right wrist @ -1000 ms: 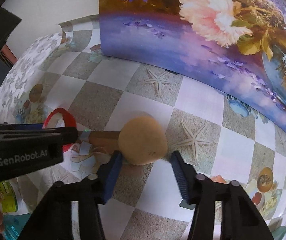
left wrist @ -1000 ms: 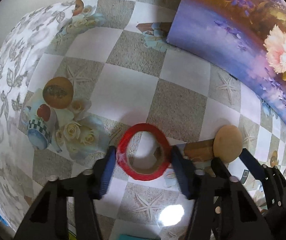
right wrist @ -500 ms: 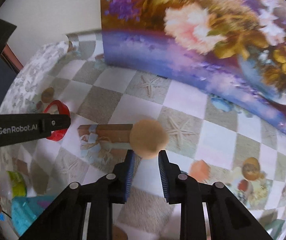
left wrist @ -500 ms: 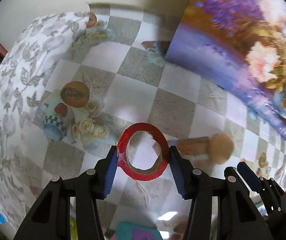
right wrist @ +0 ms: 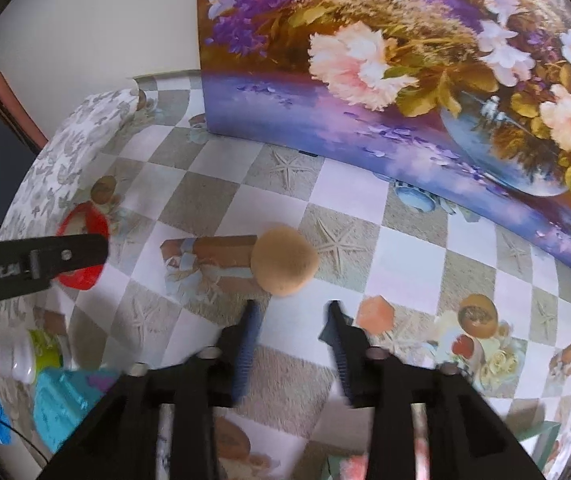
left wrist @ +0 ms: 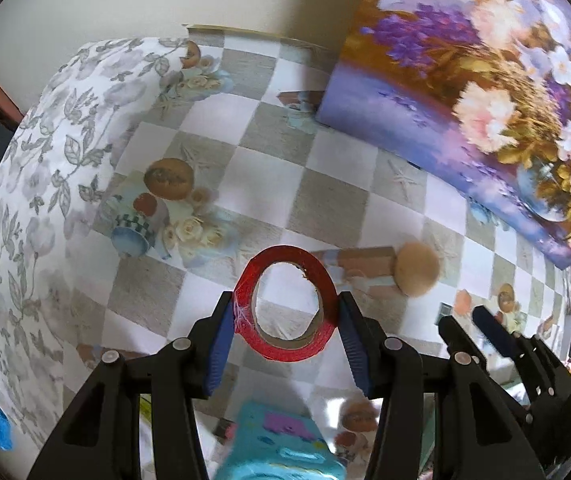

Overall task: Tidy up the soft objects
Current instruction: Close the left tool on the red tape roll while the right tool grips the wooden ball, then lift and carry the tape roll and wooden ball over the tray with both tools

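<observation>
Left wrist view: left gripper [left wrist: 285, 316] clamped on a red tape roll [left wrist: 285, 308], blue pads [left wrist: 221, 344] pressing on both sides of the ring, roll lifted clear of the checkered tablecloth [left wrist: 325, 184]. Beyond and to the right of the jaws, a tan round sponge [left wrist: 417, 274] lying on the cloth. Further right, the right gripper [left wrist: 469, 320], seen side-on. Below the jaws, a turquoise box [left wrist: 281, 452], blurred. Far beyond, upper right, a floral painting [left wrist: 485, 92] standing on the cloth. Right wrist view: right gripper [right wrist: 291, 328] opening, jaws at a middling gap, nothing between the pads; tan round sponge [right wrist: 284, 261] just beyond the tips, apart from them. Far left of the jaws, the left gripper's arm crossing the red tape roll [right wrist: 81, 252]. Floral painting [right wrist: 405, 60] well beyond.
</observation>
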Tool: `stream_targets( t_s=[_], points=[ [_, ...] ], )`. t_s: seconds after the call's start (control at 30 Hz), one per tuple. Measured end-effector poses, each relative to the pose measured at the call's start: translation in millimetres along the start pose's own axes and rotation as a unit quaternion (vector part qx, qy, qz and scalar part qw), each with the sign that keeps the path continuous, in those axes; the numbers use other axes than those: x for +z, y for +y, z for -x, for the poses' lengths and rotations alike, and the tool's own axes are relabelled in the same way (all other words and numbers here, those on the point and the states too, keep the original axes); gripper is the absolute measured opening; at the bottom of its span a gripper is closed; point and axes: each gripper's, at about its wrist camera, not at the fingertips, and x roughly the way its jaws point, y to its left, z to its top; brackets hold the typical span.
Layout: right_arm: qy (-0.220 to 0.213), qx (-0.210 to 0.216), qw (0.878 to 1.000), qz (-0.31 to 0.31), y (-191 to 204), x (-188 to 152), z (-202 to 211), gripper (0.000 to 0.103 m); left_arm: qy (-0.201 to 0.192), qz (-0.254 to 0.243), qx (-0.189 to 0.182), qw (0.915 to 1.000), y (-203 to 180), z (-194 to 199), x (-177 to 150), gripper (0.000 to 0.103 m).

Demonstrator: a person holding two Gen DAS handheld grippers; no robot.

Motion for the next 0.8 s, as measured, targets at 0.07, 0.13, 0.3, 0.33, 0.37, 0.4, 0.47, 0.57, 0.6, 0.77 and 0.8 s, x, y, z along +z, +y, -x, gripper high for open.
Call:
stream_targets(
  t_s=[0.07,0.13,0.3,0.33,0.37,0.4,0.47,0.57,0.6,0.77,0.8],
  points=[
    [0.003,0.001,1.0,-0.003,1.5,4.4,-11.3,0.053,0.001,0.002,0.0,1.0,6.2,-4.6,4.1,0.052],
    [0.008,0.002,1.0,-0.003,4.0,9.0,-22.4,0.053,0.002,0.005,0.002,1.0,13.5,-10.2,9.0,0.052],
    [0.01,-0.01,1.0,-0.001,9.1,21.0,-43.4,0.054,0.003,0.012,0.006,0.9999,28.4,-22.5,17.5,0.052],
    [0.012,-0.014,1.0,0.001,10.2,23.3,-47.9,0.054,0.004,0.013,0.007,0.9999,30.6,-24.4,18.6,0.052],
    [0.015,-0.017,1.0,0.003,10.9,24.9,-50.8,0.054,0.004,0.013,0.008,0.9999,32.2,-25.8,19.5,0.052],
    [0.018,-0.021,1.0,0.006,11.8,26.4,-54.1,0.054,0.004,0.014,0.007,0.9999,34.2,-27.3,20.6,0.052],
    [0.02,-0.028,0.999,0.01,13.5,29.3,-59.4,0.054,0.004,0.015,0.005,0.9999,36.2,-29.3,22.0,0.052],
    [0.02,-0.03,0.999,0.011,15.1,31.5,-64.4,0.054,0.003,0.012,0.006,0.9999,37.0,-32.2,23.3,0.052],
    [0.02,-0.03,0.999,0.012,15.5,32.5,-65.4,0.055,0.004,0.011,0.005,0.9999,36.7,-33.2,23.4,0.052],
    [0.025,-0.031,0.999,0.01,17.5,35.6,-71.5,0.055,0.005,0.005,0.003,1.0,33.5,-36.7,23.6,0.052],
    [0.025,-0.028,0.999,0.005,15.9,35.8,-71.9,0.055,0.005,0.004,0.003,1.0,32.6,-36.7,22.8,0.052]
  ],
)
